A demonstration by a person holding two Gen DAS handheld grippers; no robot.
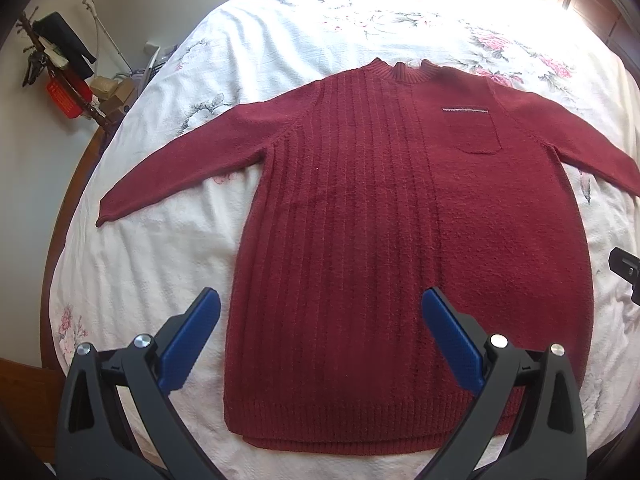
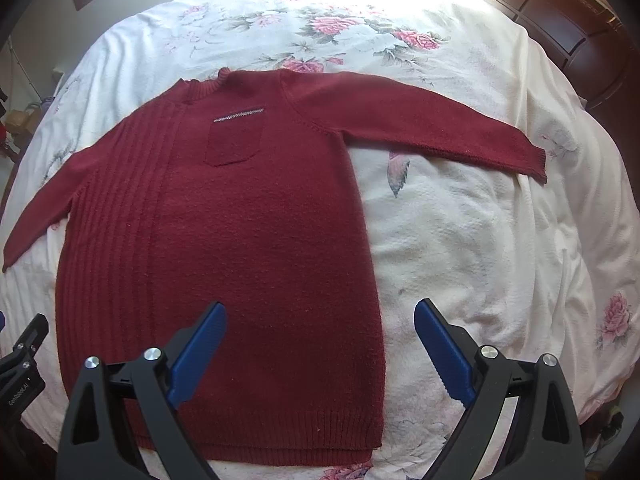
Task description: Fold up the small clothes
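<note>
Item 1: dark red knit sweater [image 1: 400, 240], spread flat and face up on the bed, collar at the far end, ribbed hem nearest me. Both sleeves lie stretched outward to the sides. Vertical ribbing runs down one half of the front; the other half is plain knit.

Item 2: chest pocket [image 2: 234, 140] on the plain half, its top edged with a silvery trim.

Item 3: white bedspread [image 2: 480, 240] with pink rose print, under the sweater on all sides.

Item 4: my left gripper [image 1: 320, 320], released, blue fingers wide apart, hanging above the hem over the ribbed half, holding nothing.

Item 5: my right gripper [image 2: 320, 328], likewise spread and empty, above the sweater's hem-side edge, one finger over knit, the other over bedspread.

Item 6: dark wooden headboard [image 2: 560, 20], at the bed's far right corner.
</note>
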